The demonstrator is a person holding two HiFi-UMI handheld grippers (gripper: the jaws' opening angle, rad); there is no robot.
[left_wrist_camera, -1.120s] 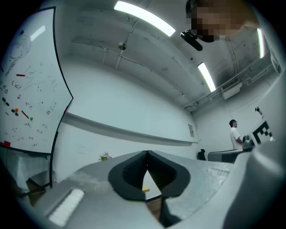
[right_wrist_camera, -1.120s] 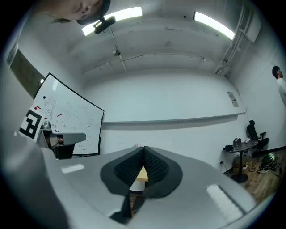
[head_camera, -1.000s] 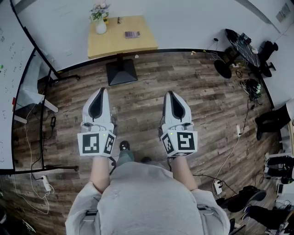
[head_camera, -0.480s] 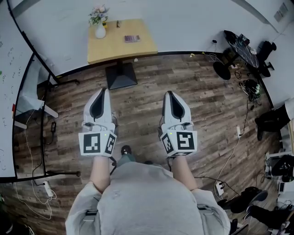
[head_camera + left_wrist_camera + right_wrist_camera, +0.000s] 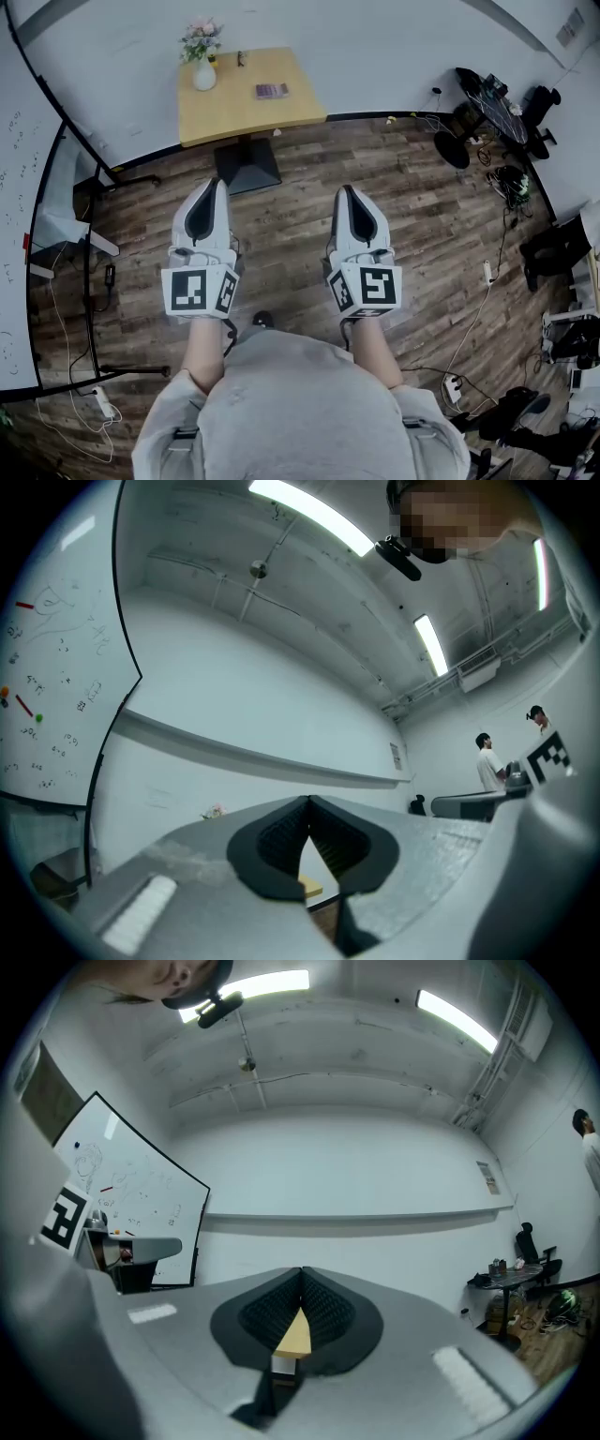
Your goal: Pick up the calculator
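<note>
Two grippers side by side above the wood floor (image 5: 281, 225) | left gripper (image 5: 214, 185): jaws pressed together, empty | right gripper (image 5: 345, 190): jaws pressed together, empty | table (image 5: 225, 112) well ahead, against the wall | calculator (image 5: 271, 91) flat on the tabletop, right of the flower vase (image 5: 203, 73)

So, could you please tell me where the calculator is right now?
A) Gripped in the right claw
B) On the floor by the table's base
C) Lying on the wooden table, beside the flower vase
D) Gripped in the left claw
C: the calculator lies flat on the wooden table, to the right of the flower vase. The left claw and right claw are shut and empty.
</note>
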